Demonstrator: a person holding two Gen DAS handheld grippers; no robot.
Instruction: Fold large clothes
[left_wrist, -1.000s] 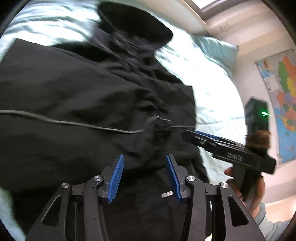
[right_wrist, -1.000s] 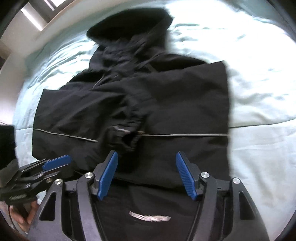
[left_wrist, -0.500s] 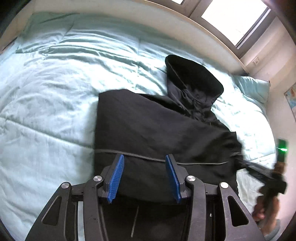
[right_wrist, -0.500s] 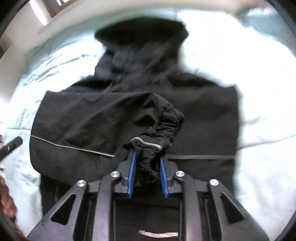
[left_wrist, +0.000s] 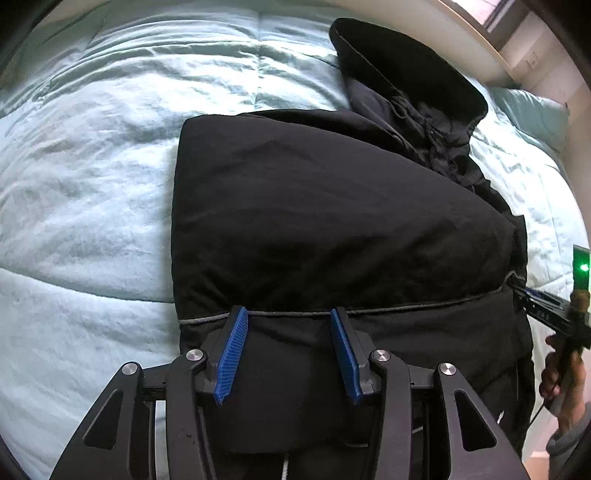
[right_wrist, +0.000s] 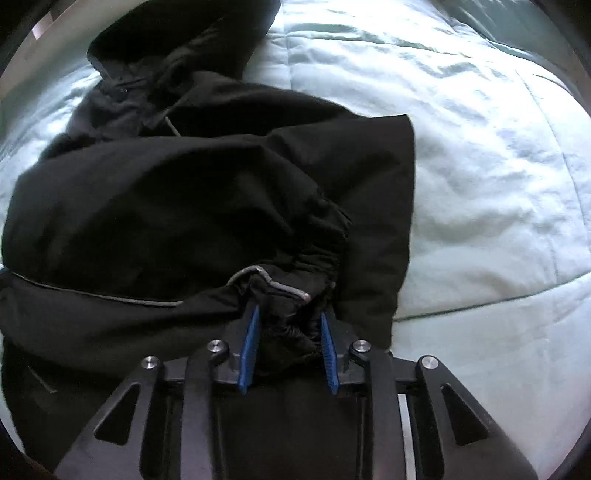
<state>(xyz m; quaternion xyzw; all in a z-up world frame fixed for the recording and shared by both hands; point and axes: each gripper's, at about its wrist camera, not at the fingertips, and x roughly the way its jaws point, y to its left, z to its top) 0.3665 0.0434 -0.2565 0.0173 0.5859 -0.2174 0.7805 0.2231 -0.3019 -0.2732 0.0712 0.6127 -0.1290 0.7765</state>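
**Operator:** Jacket (left_wrist: 332, 221): location and condition?

**Technician:** The black hooded jacket lies on the pale green bed quilt (left_wrist: 92, 184), hood (left_wrist: 402, 74) toward 1 o'clock in the left wrist view. One sleeve is folded across the body; its cuff (right_wrist: 288, 295) is bunched at 6 o'clock in the right wrist view.

**Operator:** Gripper status?

**Technician:** The right gripper (right_wrist: 288, 354) is clenched on the sleeve cuff. The left gripper (left_wrist: 288, 354) is released, jaws spread, hovering over the hem region near the grey piping (left_wrist: 406, 308).

**Operator:** Procedure for the current step?

**Technician:** Judged step: laying the sleeve flat across the body. Draw the cuff taut along the piping line, lower it before releasing, and avoid dragging the layer beneath. The left gripper could pin the body panel if it creeps.

**Operator:** Changes from earlier frames?

**Technician:** One second ago the right gripper was open above the cuff; half a second ago it had closed on it. The left gripper has remained open and has drawn back from the cuff to the hem side.
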